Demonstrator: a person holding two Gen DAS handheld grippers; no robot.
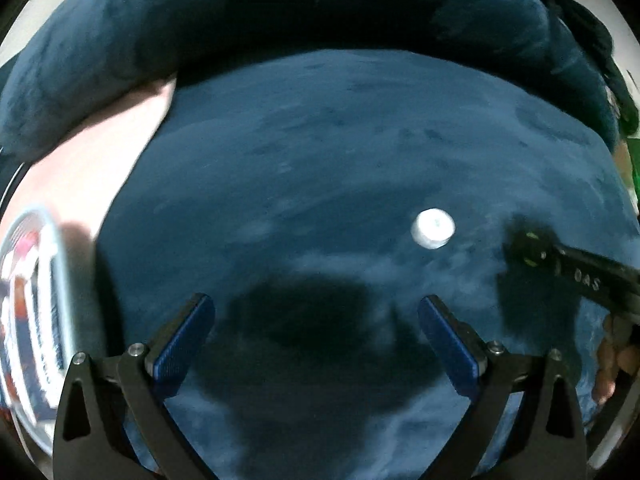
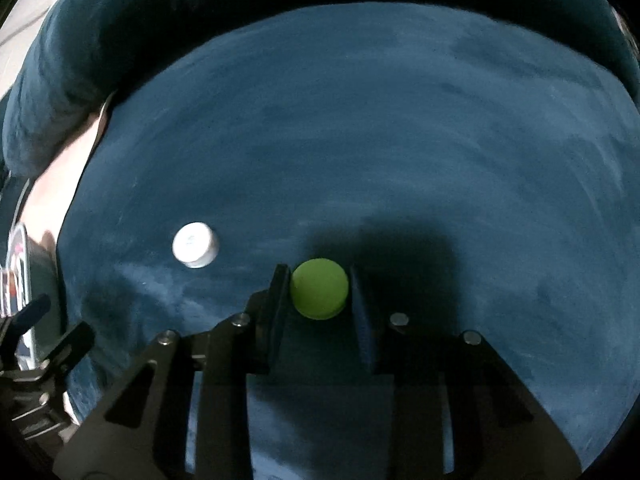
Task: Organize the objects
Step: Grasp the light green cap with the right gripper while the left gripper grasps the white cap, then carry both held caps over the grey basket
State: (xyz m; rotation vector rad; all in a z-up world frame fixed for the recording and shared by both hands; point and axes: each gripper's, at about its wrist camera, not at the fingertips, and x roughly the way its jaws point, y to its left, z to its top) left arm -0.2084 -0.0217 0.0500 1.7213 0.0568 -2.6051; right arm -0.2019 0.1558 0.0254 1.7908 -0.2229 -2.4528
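A white bottle cap (image 1: pixel 433 229) lies on the dark blue velvet seat cushion (image 1: pixel 320 152); it also shows in the right wrist view (image 2: pixel 195 245). My right gripper (image 2: pixel 319 294) is shut on a lime-green cap (image 2: pixel 319 294), held between its two fingers just above the cushion. In the left wrist view the right gripper (image 1: pixel 532 248) appears dark and blurred to the right of the white cap. My left gripper (image 1: pixel 314 320) is open and empty, above the cushion, with the white cap ahead and to its right.
A blue back cushion (image 1: pixel 200 32) runs along the far side. A pink surface (image 1: pixel 100 152) shows at the left. A clear container with a printed label (image 1: pixel 28 300) stands at the left edge, also seen in the right wrist view (image 2: pixel 16 272).
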